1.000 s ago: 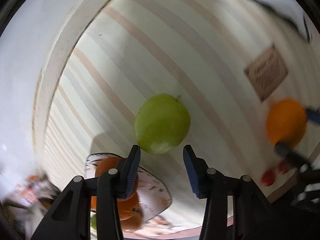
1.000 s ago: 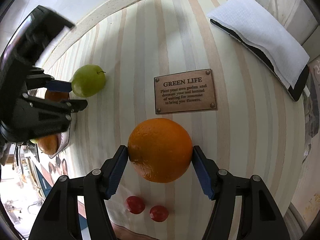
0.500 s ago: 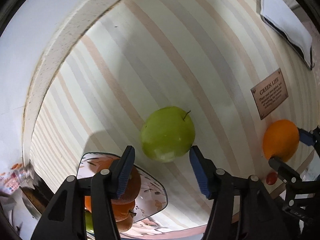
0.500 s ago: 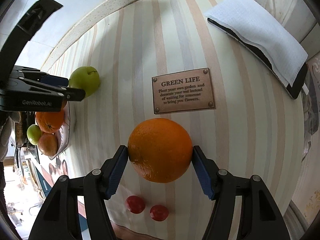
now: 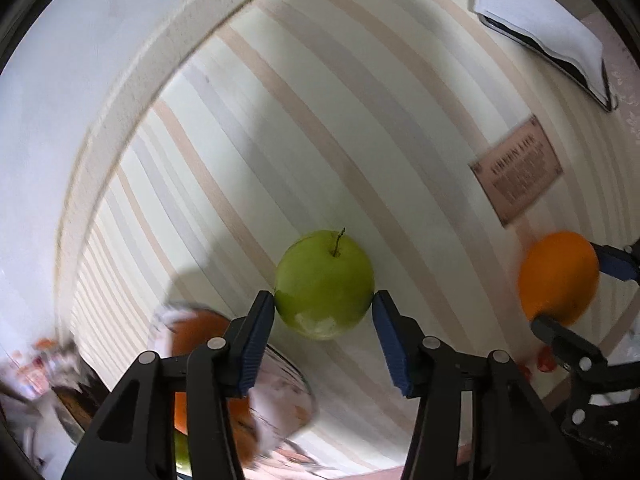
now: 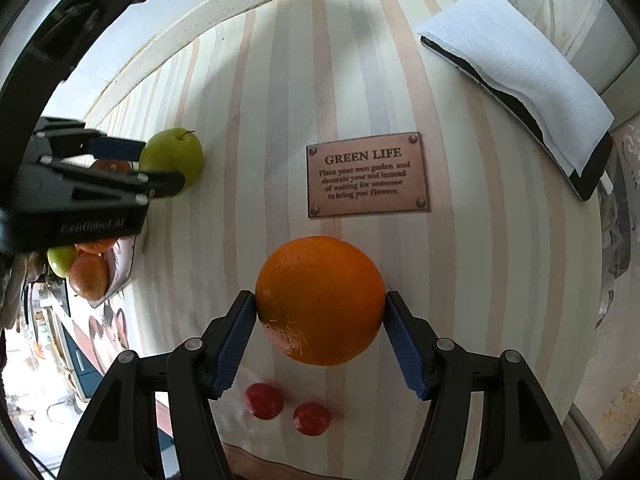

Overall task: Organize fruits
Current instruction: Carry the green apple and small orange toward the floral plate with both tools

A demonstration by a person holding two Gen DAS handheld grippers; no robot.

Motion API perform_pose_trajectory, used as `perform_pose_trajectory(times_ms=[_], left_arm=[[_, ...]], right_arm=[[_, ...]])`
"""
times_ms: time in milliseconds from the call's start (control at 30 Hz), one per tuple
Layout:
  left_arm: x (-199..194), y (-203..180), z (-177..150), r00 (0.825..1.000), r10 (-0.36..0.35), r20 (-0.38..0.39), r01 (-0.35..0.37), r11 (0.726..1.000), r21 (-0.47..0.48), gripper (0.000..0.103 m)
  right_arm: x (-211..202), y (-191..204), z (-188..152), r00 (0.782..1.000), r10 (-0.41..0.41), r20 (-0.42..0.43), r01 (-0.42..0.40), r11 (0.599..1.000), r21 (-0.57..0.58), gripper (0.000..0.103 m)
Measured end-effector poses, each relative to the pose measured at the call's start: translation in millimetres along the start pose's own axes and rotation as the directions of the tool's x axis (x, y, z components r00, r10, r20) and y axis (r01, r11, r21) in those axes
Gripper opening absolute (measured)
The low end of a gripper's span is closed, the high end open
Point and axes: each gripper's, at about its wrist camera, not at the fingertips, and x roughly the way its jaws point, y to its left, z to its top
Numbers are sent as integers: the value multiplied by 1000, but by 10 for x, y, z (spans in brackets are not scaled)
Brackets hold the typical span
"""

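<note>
The left gripper (image 5: 324, 304) points steeply down over a striped table (image 5: 280, 128), and its jaws are closing around a green apple (image 5: 325, 284) that sits between the blue pads (image 5: 260, 340); the left pad tip meets the apple's side, while whether the right pad already presses on it cannot be told from this view. The apple stands stem up on the table, near the table's left edge, just beyond a plate (image 6: 122, 270) at that edge which carries oranges and a small green fruit. The right gripper (image 6: 320, 312) has its fingers (image 6: 236, 336) pinching an orange (image 6: 320, 300) from both sides, the pads touching its skin, near the front edge of the table. Just below the orange, close to the front edge, lie two small red fruits (image 6: 264, 400), side by side and apart from each other. Beyond the orange, toward the middle of the table, lies a brown plaque (image 6: 368, 176) reading "GREEN LIFE". At the far right corner a white paper towel (image 6: 516, 68) rests on a dark flat object whose edge shows beneath it. In the left wrist view the plate and the plaque are blurred. The two grippers stand well apart, the apple to the left of the orange.
</note>
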Motion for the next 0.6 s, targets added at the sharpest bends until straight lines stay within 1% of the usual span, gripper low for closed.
perform_pose_trajectory(times_ms=[67, 167, 267, 300, 400, 500, 533, 600], left_arm=[[-45, -67, -142, 1000, -10, 14, 11, 1000, -7, 48], [-110, -81, -279, 996, -81, 27, 83, 995, -47, 48], [-46, -23, -296, 997, -77, 27, 79, 994, -81, 48], [7, 18, -292, 996, -87, 17, 88, 991, -97, 51], [82, 91, -261, 989, -149, 3, 149, 981, -123, 51], [102, 63, -194, 988, -157, 2, 157, 982, -102, 51], [99, 34, -165, 989, -150, 1, 149, 984, -93, 51], [64, -36, -53, 994, -112, 12, 113, 992, -64, 52]], right_arm=[[-1, -5, -25, 1000, -4, -3, 4, 1000, -8, 68], [0, -6, -48, 1000, -4, -8, 4, 1000, -21, 67], [3, 8, -28, 1000, -7, -8, 6, 1000, -26, 68], [3, 13, -17, 1000, -8, -7, 8, 1000, -28, 68], [0, 22, 4, 1000, -10, -5, 10, 1000, -25, 68], [0, 37, 6, 1000, -11, -1, 11, 1000, -19, 68], [-3, 28, 16, 1000, -11, 0, 11, 1000, -16, 68], [-14, 0, -3, 1000, -6, 1, 6, 1000, -10, 68]])
